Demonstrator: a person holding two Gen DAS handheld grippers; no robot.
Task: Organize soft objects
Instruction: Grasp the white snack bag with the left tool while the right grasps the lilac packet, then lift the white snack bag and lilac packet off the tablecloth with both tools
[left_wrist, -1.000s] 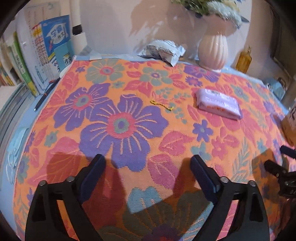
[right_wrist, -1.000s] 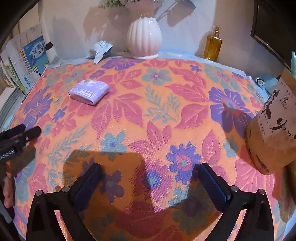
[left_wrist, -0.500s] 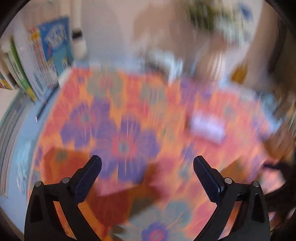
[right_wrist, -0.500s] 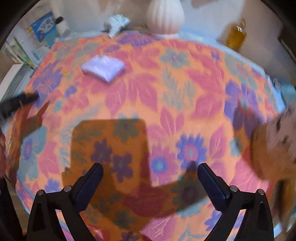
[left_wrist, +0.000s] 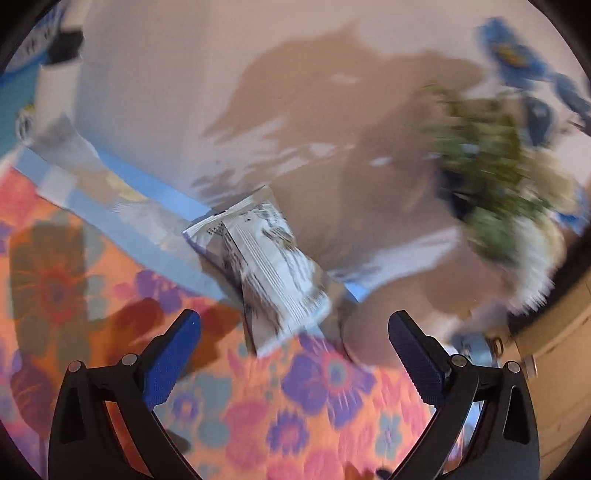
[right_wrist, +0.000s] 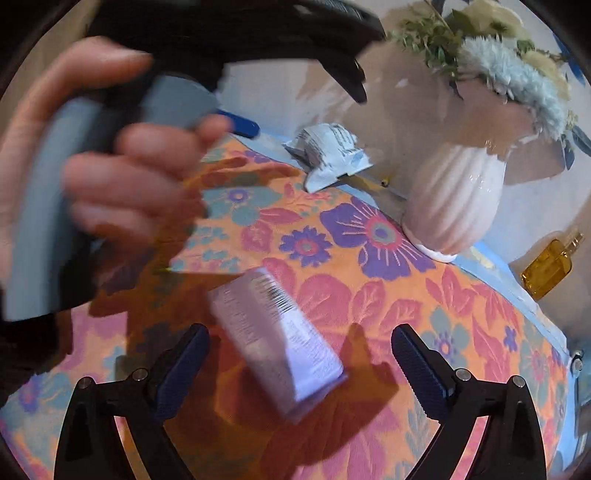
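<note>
A white printed soft packet (left_wrist: 267, 267) lies at the back edge of the floral tablecloth (left_wrist: 314, 413), against the wall. My left gripper (left_wrist: 293, 345) is open just in front of it, its jaws either side of the packet's near end. The packet also shows in the right wrist view (right_wrist: 330, 155). A lilac tissue pack (right_wrist: 275, 341) lies on the cloth between the jaws of my open right gripper (right_wrist: 299, 356). A hand holding the left gripper (right_wrist: 110, 177) fills the upper left of the right wrist view.
A white ribbed vase (right_wrist: 456, 199) with flowers stands at the back right, next to the printed packet. An amber bottle (right_wrist: 550, 269) stands further right by the wall. The wall is close behind the packet. The left wrist view is blurred.
Both grippers have moved far forward across the table. The left went from the near edge to the printed packet at the back. The right went to the lilac pack. Both stayed open.
</note>
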